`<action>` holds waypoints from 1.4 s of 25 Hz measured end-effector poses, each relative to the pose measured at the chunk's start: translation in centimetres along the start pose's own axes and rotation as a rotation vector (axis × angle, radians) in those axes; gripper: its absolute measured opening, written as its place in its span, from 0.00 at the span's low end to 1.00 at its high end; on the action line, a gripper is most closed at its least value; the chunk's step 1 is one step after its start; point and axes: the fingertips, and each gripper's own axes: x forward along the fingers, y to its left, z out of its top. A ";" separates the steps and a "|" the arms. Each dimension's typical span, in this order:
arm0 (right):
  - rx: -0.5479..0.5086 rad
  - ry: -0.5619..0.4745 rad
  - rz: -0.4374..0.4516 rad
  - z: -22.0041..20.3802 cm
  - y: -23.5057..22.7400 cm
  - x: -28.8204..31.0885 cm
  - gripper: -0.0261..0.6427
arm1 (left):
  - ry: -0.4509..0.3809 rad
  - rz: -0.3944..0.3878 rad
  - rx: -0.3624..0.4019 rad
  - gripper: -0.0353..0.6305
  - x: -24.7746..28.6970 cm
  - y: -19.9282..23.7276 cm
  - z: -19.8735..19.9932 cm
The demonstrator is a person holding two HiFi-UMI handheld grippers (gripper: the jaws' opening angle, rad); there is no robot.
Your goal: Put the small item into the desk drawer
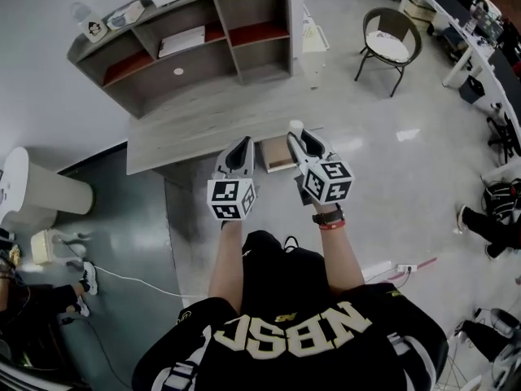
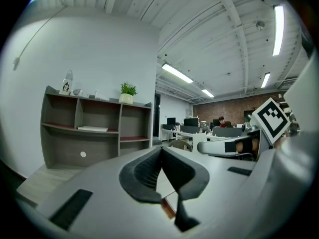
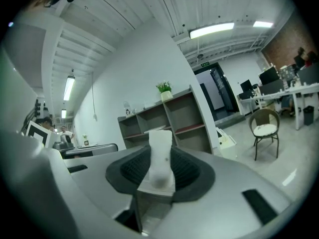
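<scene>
the right gripper (image 1: pixel 299 139) has its dark fingers (image 3: pixel 188 172) pressed on a small white block-shaped item (image 3: pixel 160 151), which stands upright between them and pokes out past the tips. it hangs over the front edge of the grey wood-grain table (image 1: pixel 187 129), just beside the pulled-out drawer with a brown rim (image 1: pixel 275 167). the left gripper (image 1: pixel 242 145) hovers on the drawer's other side, its fingers (image 2: pixel 144 171) closed tip to tip with nothing between. a grey open shelf unit (image 1: pixel 203 47) stands at the table's back.
</scene>
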 end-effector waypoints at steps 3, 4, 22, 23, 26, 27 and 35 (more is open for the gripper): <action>0.012 0.034 0.004 -1.2 -0.7 1.1 0.24 | 0.022 -0.003 -0.017 0.07 1.4 0.4 -0.9; 0.016 0.041 0.003 -1.4 -1.1 1.5 0.24 | 0.028 -0.006 -0.021 0.07 2.0 0.5 -1.3; 0.101 0.182 -0.054 -7.2 -6.5 8.2 0.24 | 0.219 -0.106 -0.073 0.07 9.1 2.5 -11.2; 0.094 0.197 -0.045 -7.8 -6.4 8.5 0.24 | 0.230 -0.103 -0.084 0.07 9.2 2.8 -11.8; 0.055 0.255 -0.025 -9.6 -6.2 9.1 0.24 | 0.247 -0.095 -0.123 0.07 9.2 3.6 -13.1; 0.044 0.273 -0.020 -10.2 -6.2 9.2 0.24 | 0.251 -0.092 -0.134 0.07 9.2 3.8 -13.4; -0.076 0.388 0.048 -14.7 -5.9 10.5 0.24 | 0.273 -0.089 -0.178 0.07 9.1 5.1 -16.8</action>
